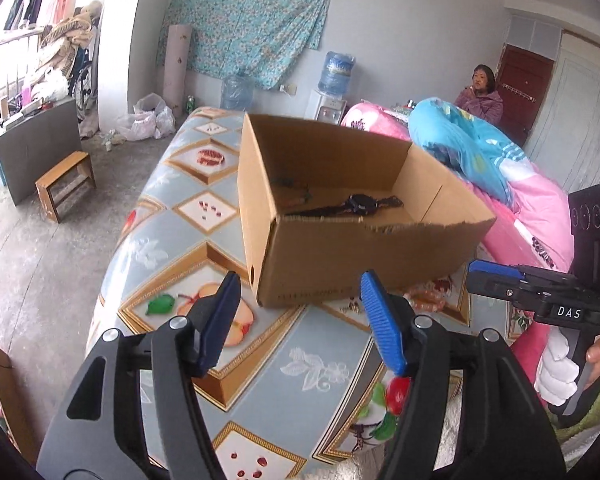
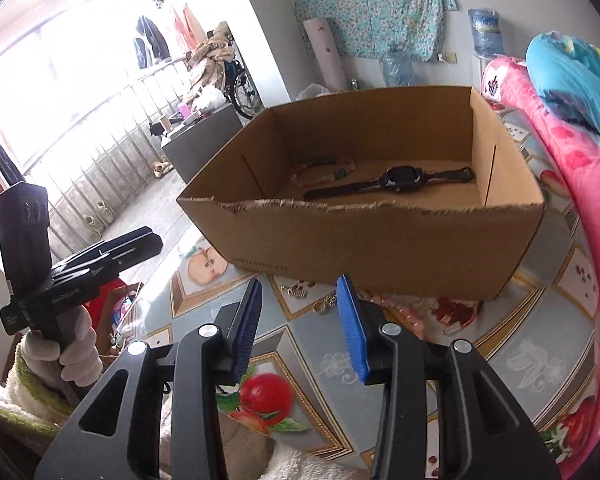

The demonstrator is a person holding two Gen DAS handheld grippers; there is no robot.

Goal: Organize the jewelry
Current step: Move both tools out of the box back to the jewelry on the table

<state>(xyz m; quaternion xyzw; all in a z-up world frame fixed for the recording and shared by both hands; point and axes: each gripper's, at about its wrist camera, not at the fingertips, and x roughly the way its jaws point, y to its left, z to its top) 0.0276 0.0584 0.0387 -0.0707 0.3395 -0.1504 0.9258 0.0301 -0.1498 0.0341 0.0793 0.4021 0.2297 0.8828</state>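
An open cardboard box (image 1: pixel 340 264) (image 2: pixel 380 248) stands on the fruit-patterned tabletop (image 1: pixel 300 360). Inside it lie a black watch (image 1: pixel 360 204) (image 2: pixel 400 180) and a green beaded bracelet (image 2: pixel 324 168). Just in front of the box on the table lie a pink beaded bracelet (image 1: pixel 428 300) (image 2: pixel 404 312), a gold ring (image 2: pixel 322 307) and a small silver piece (image 2: pixel 296 291). My left gripper (image 1: pixel 298 300) is open and empty, in front of the box. My right gripper (image 2: pixel 300 304) is open and empty, above the ring and the bracelet; it also shows in the left wrist view (image 1: pixel 496 270).
Pink and blue quilts (image 1: pixel 500 168) (image 2: pixel 560 100) are piled right of the box. A wooden stool (image 1: pixel 66 184) and a grey cabinet (image 1: pixel 36 148) stand on the floor to the left. A person (image 1: pixel 480 94) sits at the back.
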